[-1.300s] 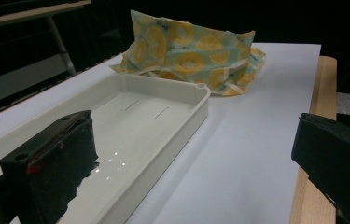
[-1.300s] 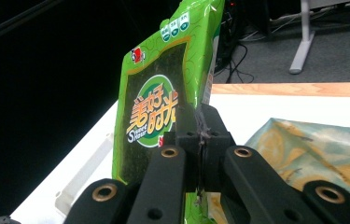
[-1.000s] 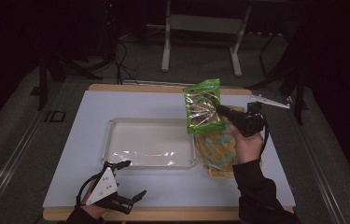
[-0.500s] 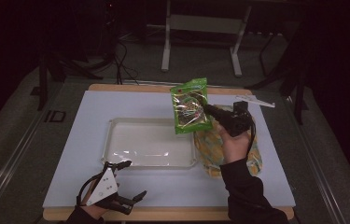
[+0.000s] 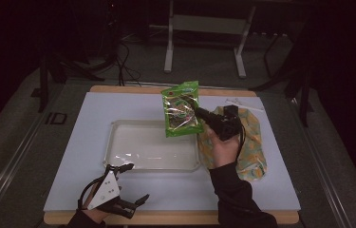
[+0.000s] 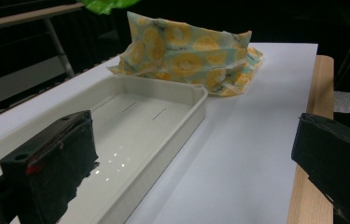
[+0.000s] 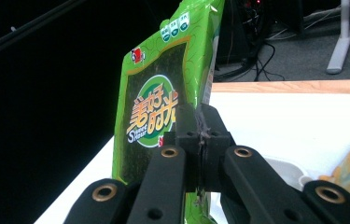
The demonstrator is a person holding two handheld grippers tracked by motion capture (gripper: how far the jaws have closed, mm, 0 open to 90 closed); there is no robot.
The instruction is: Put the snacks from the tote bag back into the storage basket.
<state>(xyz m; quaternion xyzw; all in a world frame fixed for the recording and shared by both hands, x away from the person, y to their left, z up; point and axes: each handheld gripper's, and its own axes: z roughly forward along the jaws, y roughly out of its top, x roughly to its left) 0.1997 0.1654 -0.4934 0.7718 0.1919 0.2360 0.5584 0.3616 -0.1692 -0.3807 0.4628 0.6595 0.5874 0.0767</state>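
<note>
A green snack packet point(image 5: 180, 109) hangs in the air over the right end of the white tray point(image 5: 133, 147). My right gripper point(image 5: 197, 112) is shut on its edge; in the right gripper view the jaws pinch the packet point(image 7: 163, 98) with no gap. My left gripper point(image 5: 133, 187) rests near the table's front left edge, jaws wide apart and nothing between them. In the left gripper view its jaws frame the tray point(image 6: 163, 121) and a yellow-patterned cloth bag point(image 6: 186, 56) beyond it.
The patterned cloth bag point(image 5: 244, 142) lies to the right of the tray on the white mat point(image 5: 280, 190). A small white item point(image 5: 239, 103) lies at the mat's far right. The table's wooden edge point(image 6: 310, 154) runs along the front.
My right gripper has carried the green packet leftward from above the cloth bag to above the tray's right end. The left gripper has stayed put.
</note>
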